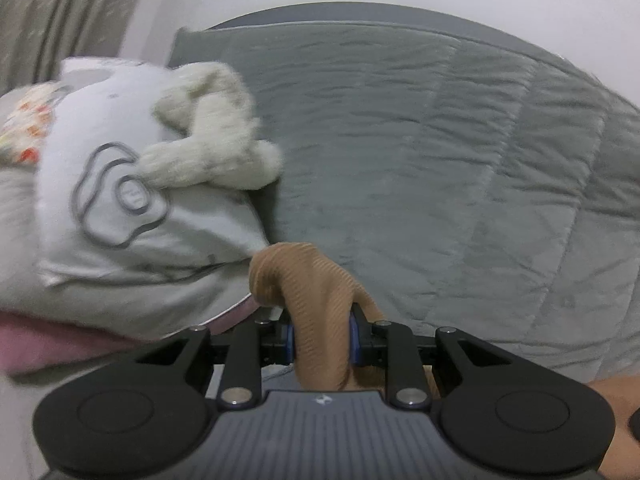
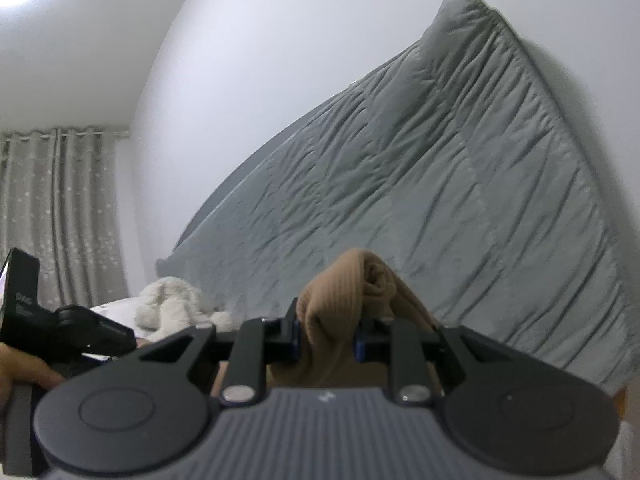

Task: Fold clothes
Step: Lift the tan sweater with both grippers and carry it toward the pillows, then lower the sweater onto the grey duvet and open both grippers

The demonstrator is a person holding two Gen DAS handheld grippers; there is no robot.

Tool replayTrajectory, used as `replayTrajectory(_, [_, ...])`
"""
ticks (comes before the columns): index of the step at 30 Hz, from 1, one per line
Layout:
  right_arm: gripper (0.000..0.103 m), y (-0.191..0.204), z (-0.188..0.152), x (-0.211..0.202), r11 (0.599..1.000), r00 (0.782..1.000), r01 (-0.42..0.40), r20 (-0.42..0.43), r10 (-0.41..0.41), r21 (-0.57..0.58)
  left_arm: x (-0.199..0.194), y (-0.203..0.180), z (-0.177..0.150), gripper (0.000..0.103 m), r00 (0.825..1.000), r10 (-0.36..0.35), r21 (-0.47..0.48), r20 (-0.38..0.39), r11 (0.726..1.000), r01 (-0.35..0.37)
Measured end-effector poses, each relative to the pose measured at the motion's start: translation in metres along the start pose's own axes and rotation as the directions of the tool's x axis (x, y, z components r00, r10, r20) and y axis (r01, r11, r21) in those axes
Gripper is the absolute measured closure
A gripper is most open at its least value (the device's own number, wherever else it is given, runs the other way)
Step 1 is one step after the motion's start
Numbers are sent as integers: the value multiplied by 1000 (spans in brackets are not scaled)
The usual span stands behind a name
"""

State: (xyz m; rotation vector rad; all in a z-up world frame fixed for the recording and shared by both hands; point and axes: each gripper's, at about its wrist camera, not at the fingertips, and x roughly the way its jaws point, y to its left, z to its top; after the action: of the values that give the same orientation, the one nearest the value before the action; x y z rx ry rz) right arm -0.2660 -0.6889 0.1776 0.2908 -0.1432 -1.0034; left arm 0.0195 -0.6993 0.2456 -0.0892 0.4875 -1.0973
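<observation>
Both the left gripper (image 1: 322,338) and right gripper (image 2: 327,338) were clamped on the bunched tan garment (image 1: 316,280), held above the grey quilt (image 1: 440,160); fold progress undeterminable.

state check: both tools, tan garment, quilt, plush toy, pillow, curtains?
left tool: shut on tan garment
right tool: shut on tan garment
tan garment: bunched, lifted, gripped in both tools
grey quilt: spread out, wrinkled
plush toy: lying on the white pillow
white pillow: lying at the left, beside the quilt
curtains: drawn
</observation>
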Motion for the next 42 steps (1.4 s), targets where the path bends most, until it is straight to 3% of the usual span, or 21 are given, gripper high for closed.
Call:
replayTrajectory(2, [82,-5,-3,1,999,999,32,9,-32,-4,14,-1,-12,81,1000,-18,33,-1,999,18])
replayTrajectory(5, [81,-13,-7,2,997,997,80,22,-80,-9,40,4,-43,80,998,17,93,-65,996,-11])
replayTrajectory(6, [81,-18,-13,5,995,995,97,-36,-95,38,50,6,-57,80,993,58,117,-101,992,-46])
replayTrajectory(7, [80,-29,-24,10,981,982,125,-161,-100,151,60,11,-72,80,984,101,138,-149,987,-81])
replayTrajectory(8, [80,-44,-40,15,942,948,180,-304,-89,285,66,16,-86,79,974,127,148,-187,984,-100])
replayTrajectory(10, [80,-63,-79,19,838,840,343,-539,-71,425,78,26,-115,79,949,179,170,-260,976,-137])
replayTrajectory(11, [80,-66,-96,17,802,790,409,-609,-72,436,77,31,-123,77,946,194,166,-259,974,-154])
replayTrajectory(12, [80,-64,-106,14,786,767,437,-638,-71,437,76,35,-131,75,943,209,162,-259,972,-170])
replayTrajectory(13, [80,-58,-107,10,795,767,437,-636,-84,421,75,40,-139,75,940,222,156,-259,970,-186])
replayTrajectory(15, [79,-49,-98,4,816,790,417,-603,-108,400,67,58,-143,73,946,189,61,-265,982,-179])
replayTrajectory(17, [79,-46,-91,1,824,807,405,-579,-118,397,64,61,-139,73,948,173,50,-267,985,-166])
replayTrajectory(22, [81,-64,-91,4,787,799,424,-595,-90,449,58,59,-131,74,956,149,53,-253,989,-140])
replayTrajectory(25, [82,-75,-91,6,763,794,435,-604,-73,479,52,66,-128,74,958,133,-21,-254,990,-143])
replayTrajectory(31, [83,-96,-91,10,715,784,455,-620,-39,530,39,76,-138,75,947,156,-94,-280,977,-189])
replayTrajectory(35, [83,-102,-92,11,715,774,455,-633,-23,531,35,89,-149,75,946,151,-154,-288,967,-202])
replayTrajectory(39, [82,-107,-100,15,709,737,483,-675,-13,514,36,98,-154,70,946,133,-189,-295,963,-195])
replayTrajectory(42, [77,-109,-94,13,725,745,472,-667,-23,503,36,103,-151,63,945,116,-196,-305,964,-181])
